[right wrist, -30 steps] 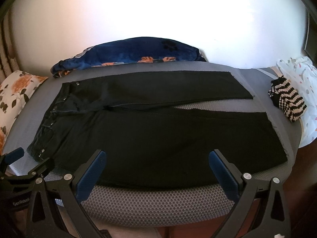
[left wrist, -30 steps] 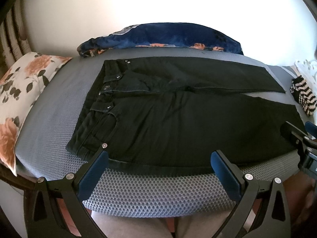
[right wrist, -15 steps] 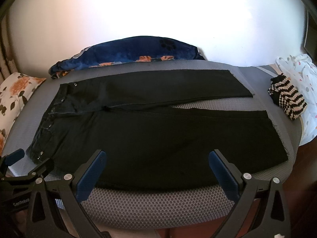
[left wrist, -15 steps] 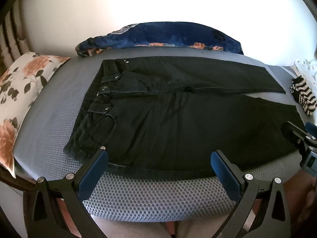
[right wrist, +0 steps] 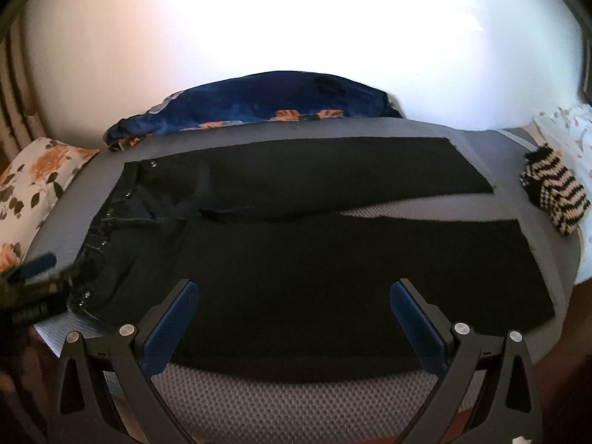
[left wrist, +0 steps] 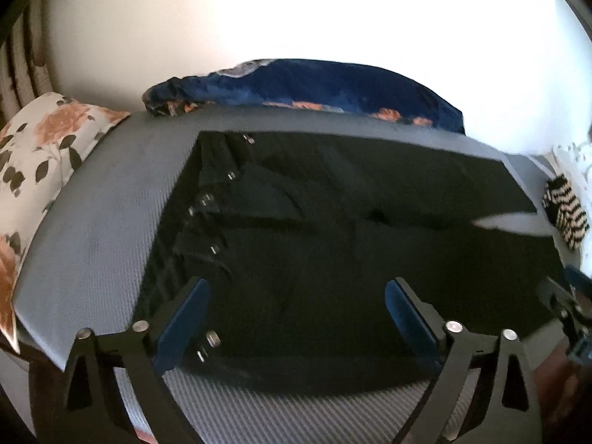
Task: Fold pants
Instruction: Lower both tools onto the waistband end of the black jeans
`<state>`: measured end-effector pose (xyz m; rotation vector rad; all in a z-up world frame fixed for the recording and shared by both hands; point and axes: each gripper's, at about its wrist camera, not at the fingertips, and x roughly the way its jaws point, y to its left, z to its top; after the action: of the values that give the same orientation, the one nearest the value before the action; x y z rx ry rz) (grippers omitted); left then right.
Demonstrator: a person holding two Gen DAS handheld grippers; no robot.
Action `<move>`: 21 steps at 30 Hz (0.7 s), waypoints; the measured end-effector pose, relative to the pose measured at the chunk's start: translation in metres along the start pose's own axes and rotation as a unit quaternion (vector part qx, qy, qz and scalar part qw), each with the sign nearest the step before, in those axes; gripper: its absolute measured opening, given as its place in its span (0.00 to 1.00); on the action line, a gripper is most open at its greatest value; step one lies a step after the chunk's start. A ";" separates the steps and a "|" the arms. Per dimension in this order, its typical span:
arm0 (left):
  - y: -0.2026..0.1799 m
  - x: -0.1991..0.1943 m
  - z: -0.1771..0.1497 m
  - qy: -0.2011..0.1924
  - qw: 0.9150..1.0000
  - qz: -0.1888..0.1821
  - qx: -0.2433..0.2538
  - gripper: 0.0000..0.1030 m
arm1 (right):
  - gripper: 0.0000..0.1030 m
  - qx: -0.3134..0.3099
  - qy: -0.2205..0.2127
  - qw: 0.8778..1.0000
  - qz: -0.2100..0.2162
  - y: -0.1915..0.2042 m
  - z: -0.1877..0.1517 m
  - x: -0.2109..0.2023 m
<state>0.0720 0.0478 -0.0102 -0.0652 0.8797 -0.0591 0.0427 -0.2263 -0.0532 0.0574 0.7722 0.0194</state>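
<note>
Black pants [right wrist: 314, 259] lie flat on the grey mattress [right wrist: 296, 403], legs splayed right, and look like soft, heavyish denim that'll sag, so I'd pinch near waistband corner and near hem, left gripper [left wrist: 296, 318] and right gripper [right wrist: 294, 318] both spread wide, holding nothing.

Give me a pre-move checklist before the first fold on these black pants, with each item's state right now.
1. Black pants lie flat on the grey mattress, legs spread in a V: ok.
2. Left hand-held gripper is open, nothing between its fingers: ok.
3. Right hand-held gripper is open, nothing held: ok.
4. Left hand-held gripper is at the waistband end, near the rivets: ok.
5. Far leg is free of the striped sock; they lie apart: ok.
6. Fingers touching the cloth: cannot tell; the left view is blurred.
</note>
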 end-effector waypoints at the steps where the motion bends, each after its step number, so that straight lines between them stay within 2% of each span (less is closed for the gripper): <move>1: 0.007 0.004 0.005 0.000 1.000 -0.004 -0.004 0.88 | 1.00 -0.001 -0.001 1.000 0.004 0.001 0.003 0.002; 4: 0.036 0.023 0.033 0.009 0.999 -0.027 -0.021 0.75 | 1.00 -0.007 -0.003 1.000 0.007 0.001 0.015 0.012; 6: 0.057 0.037 0.052 0.017 0.998 -0.043 -0.036 0.61 | 1.00 -0.009 -0.002 1.000 0.005 0.001 0.025 0.022; 10: 0.099 0.070 0.089 0.027 0.992 -0.102 -0.073 0.58 | 1.00 -0.001 0.010 1.000 0.000 0.000 0.044 0.046; 15: 0.150 0.120 0.128 0.044 0.973 -0.181 -0.137 0.58 | 1.00 0.007 0.034 0.999 -0.004 0.003 0.060 0.081; 19: 0.177 0.159 0.145 0.062 0.959 -0.218 -0.168 0.58 | 1.00 -0.003 0.052 0.999 -0.011 0.014 0.068 0.105; 21: 0.191 0.178 0.149 0.071 0.950 -0.239 -0.187 0.51 | 1.00 -0.010 0.059 0.998 -0.013 0.021 0.073 0.116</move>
<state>0.3048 0.2289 -0.0675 -0.6379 0.9955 -0.3530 0.1767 -0.2044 -0.0813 0.0267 0.8896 0.0051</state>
